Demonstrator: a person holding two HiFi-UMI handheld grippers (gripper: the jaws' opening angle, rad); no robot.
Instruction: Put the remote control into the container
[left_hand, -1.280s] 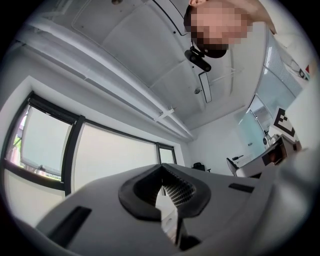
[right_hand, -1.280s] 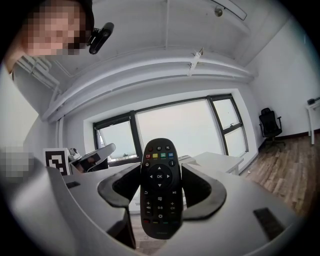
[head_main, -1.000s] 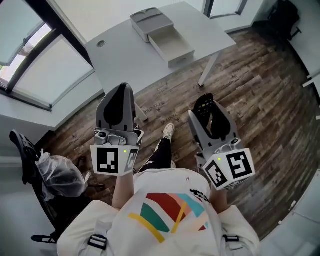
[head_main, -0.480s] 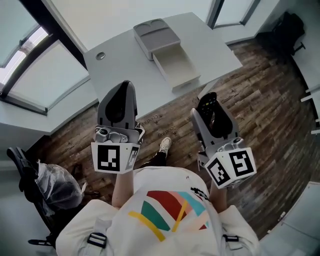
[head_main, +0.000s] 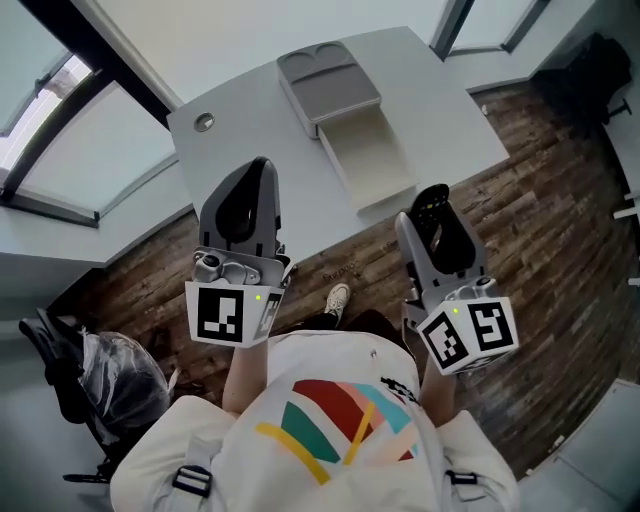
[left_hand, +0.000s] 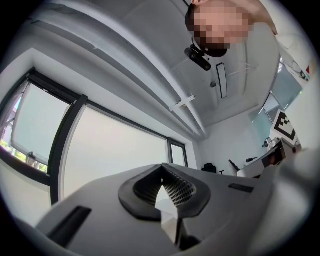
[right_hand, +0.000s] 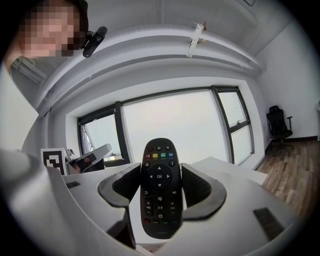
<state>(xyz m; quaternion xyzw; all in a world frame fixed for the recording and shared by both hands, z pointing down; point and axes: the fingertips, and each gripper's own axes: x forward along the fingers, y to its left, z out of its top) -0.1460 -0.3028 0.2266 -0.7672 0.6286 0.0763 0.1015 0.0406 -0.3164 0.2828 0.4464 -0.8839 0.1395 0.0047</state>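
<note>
A black remote control (right_hand: 159, 187) with coloured buttons stands upright between the pads of my right gripper (right_hand: 160, 192), which is shut on it. In the head view the remote control (head_main: 430, 207) and right gripper (head_main: 436, 200) hover over the near edge of the white table (head_main: 250, 130). Just beyond, the container, a grey box (head_main: 328, 75), has its white drawer (head_main: 388, 198) pulled out toward me. My left gripper (head_main: 257, 172) hangs over the table's near edge, left of the drawer. Its jaws (left_hand: 162, 175) meet with nothing between them.
A round cable hole (head_main: 204, 122) sits at the table's left end. Dark wood floor (head_main: 540, 200) lies to the right and below. A black office chair with a plastic bag (head_main: 85, 365) stands at lower left. Large windows run along the left.
Both grippers have come forward to the table's near edge. The table and container now lie lower and closer in the head view. The remote stays gripped.
</note>
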